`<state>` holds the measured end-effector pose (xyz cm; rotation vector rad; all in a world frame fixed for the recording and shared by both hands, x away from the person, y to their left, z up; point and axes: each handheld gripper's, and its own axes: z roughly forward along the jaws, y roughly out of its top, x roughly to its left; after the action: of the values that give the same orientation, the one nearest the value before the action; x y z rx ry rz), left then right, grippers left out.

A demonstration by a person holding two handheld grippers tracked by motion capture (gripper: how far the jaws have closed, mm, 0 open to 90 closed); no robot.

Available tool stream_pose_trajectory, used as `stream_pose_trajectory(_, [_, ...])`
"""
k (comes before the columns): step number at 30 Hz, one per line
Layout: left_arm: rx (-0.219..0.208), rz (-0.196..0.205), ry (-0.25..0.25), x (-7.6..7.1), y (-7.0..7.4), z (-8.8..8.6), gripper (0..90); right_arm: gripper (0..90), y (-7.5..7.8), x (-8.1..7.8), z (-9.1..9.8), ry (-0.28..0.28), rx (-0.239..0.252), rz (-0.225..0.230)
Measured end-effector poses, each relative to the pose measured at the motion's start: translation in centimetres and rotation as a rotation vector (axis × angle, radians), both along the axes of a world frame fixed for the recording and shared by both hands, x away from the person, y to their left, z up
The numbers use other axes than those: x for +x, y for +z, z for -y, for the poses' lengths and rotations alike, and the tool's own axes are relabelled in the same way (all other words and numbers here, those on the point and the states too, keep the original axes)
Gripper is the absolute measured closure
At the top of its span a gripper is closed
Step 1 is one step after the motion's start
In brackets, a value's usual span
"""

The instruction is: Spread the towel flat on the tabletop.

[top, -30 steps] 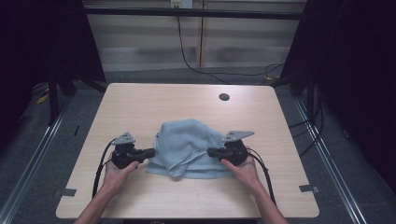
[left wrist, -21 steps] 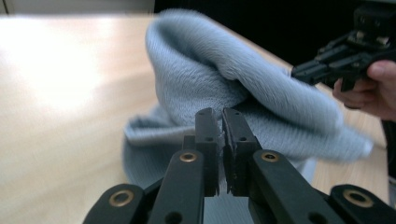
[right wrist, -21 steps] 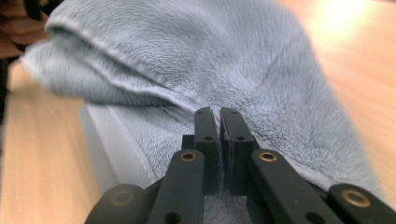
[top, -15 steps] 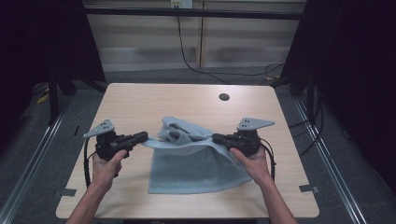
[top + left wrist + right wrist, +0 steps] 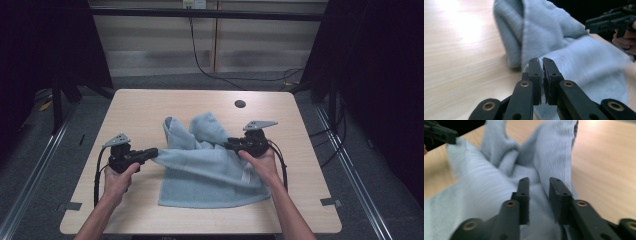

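A light blue towel (image 5: 210, 170) lies on the wooden table (image 5: 140, 110). Its near part is spread flat and its far part stands bunched in two folds. My left gripper (image 5: 152, 151) is at the towel's left corner, and in the left gripper view its jaws (image 5: 542, 67) are shut on a thin edge of the towel (image 5: 574, 62). My right gripper (image 5: 231, 145) rests at the towel's right upper edge. In the right gripper view its jaws (image 5: 539, 192) stand apart over the towel (image 5: 499, 182).
A small dark round hole (image 5: 240, 104) marks the table's far side. Black frame posts (image 5: 332, 95) stand at the far corners, and a cable (image 5: 200, 60) hangs behind the table. Bare table surface lies to the left, right and far side of the towel.
Both grippers lifted the crumpled towel and pulled its edge apart, then came down and toward the near side. The towel's near part now lies spread flat. The right jaws have opened.
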<state>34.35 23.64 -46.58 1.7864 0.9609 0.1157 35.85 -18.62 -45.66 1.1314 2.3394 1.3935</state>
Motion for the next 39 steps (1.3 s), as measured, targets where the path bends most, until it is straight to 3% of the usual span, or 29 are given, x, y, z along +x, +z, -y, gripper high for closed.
stream_pose_trajectory(4, [0.008, -0.01, 0.002, -0.1, -0.4, -0.1, 85.7, 64.2, -0.2, -1.8, 1.4, 0.014, 0.003, 0.005])
stream_pose_trajectory(9, [0.011, -0.008, 0.001, -0.1, -0.4, 0.0, 84.5, 65.5, -0.6, -5.9, 3.3, 0.046, -0.006, -0.004])
stream_pose_trajectory(11, [0.01, -0.012, 0.006, -0.1, -0.5, 0.1, 83.6, 65.1, -1.4, -7.9, 4.0, 0.068, -0.04, -0.03])
stream_pose_trajectory(12, [0.01, -0.012, 0.006, -0.1, -0.5, 0.1, 83.2, 65.1, -1.4, -7.9, 4.0, 0.068, -0.04, -0.03])
stream_pose_trajectory(13, [0.014, -0.011, 0.004, -0.1, -0.5, 0.2, 83.2, 62.9, -2.0, -8.9, 4.2, 0.086, -0.071, -0.046])
stream_pose_trajectory(17, [0.025, -0.017, -0.003, 0.0, -0.7, 0.4, 82.7, 56.8, -3.0, -9.6, 4.3, 0.089, -0.082, -0.067])
stream_pose_trajectory(20, [0.032, -0.014, -0.014, -0.1, -0.8, 0.6, 82.3, 48.5, -4.0, -9.6, 3.6, 0.112, -0.117, -0.088])
stream_pose_trajectory(24, [0.03, -0.016, -0.019, -0.2, -0.8, 0.5, 81.3, 39.7, -4.6, -9.6, 2.3, 0.131, -0.16, -0.047])
stream_pose_trajectory(27, [0.026, -0.017, -0.025, -0.2, -0.8, 0.5, 81.1, 54.1, -4.5, -9.8, 1.8, 0.113, -0.24, -0.006])
stream_pose_trajectory(28, [0.021, -0.016, -0.024, -0.2, -0.8, 0.6, 81.1, 54.1, -4.5, -9.8, 1.8, 0.113, -0.24, -0.006])
stream_pose_trajectory(29, [0.021, -0.013, -0.027, -0.3, -0.7, 0.5, 81.2, 61.1, -4.4, -9.8, 1.8, 0.106, -0.253, -0.004])
stream_pose_trajectory(31, [0.016, -0.005, -0.031, -0.4, -0.5, 0.5, 81.6, 77.1, -4.3, -9.5, 2.3, 0.099, -0.212, -0.027])
stream_pose_trajectory(34, [0.007, 0.014, -0.047, -0.6, 0.0, 0.4, 83.2, 82.0, -3.1, -9.0, 3.3, 0.078, -0.137, -0.021])
stream_pose_trajectory(35, [-0.002, 0.02, -0.049, -0.7, 0.2, 0.5, 83.2, 82.0, -3.1, -9.0, 3.3, 0.078, -0.137, -0.021])
stream_pose_trajectory(39, [-0.016, 0.036, -0.071, -1.0, 0.8, 0.9, 82.0, 82.2, -0.5, -8.4, 4.4, 0.048, -0.025, 0.035])
